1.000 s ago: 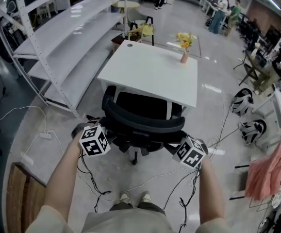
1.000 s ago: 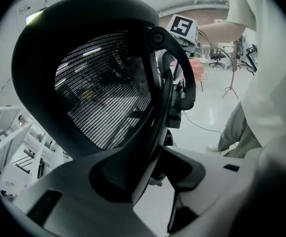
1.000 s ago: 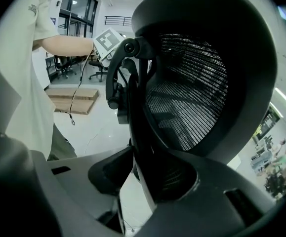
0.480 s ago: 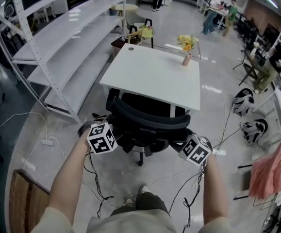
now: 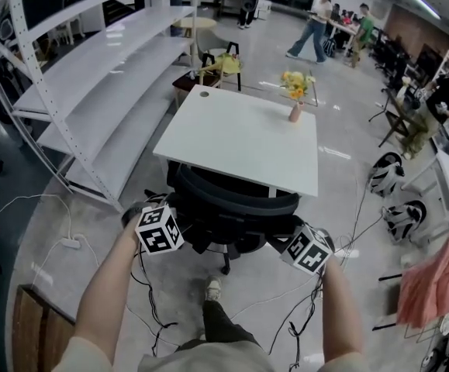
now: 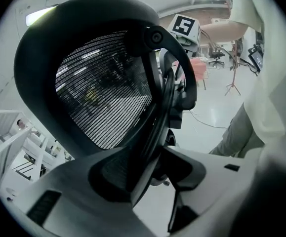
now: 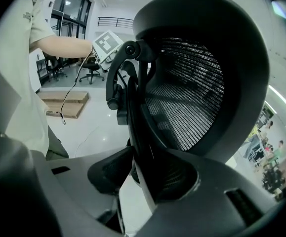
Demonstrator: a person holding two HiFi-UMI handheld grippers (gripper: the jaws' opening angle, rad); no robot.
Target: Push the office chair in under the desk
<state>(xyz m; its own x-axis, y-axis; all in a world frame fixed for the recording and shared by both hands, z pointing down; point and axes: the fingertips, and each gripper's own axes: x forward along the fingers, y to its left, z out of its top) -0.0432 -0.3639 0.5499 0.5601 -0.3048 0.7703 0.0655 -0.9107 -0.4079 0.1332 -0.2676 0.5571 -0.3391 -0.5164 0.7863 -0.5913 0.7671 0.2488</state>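
A black mesh-backed office chair (image 5: 232, 200) stands at the near edge of the white desk (image 5: 240, 126), with its seat largely under the top. My left gripper (image 5: 179, 217) is clamped on the left rim of the backrest, and my right gripper (image 5: 288, 235) on the right rim. In the left gripper view the backrest (image 6: 98, 93) runs edge-on between the jaws of the left gripper (image 6: 147, 162), which sit against its frame. The right gripper view is alike: the backrest (image 7: 192, 98) passes between the jaws of the right gripper (image 7: 143, 174). The chair's base is mostly hidden.
A pink vase with yellow flowers (image 5: 295, 108) stands on the desk's far side. White shelving (image 5: 92, 60) runs along the left. Cables (image 5: 150, 304) trail over the floor by my foot (image 5: 214, 289). A wooden pallet (image 5: 34, 316) lies front left. Helmets (image 5: 385, 173) and a pink cloth (image 5: 426, 277) are at right.
The chair has rolled forward, further under the desk, with both grippers still on its backrest. I have stepped forward after it, one foot now ahead.
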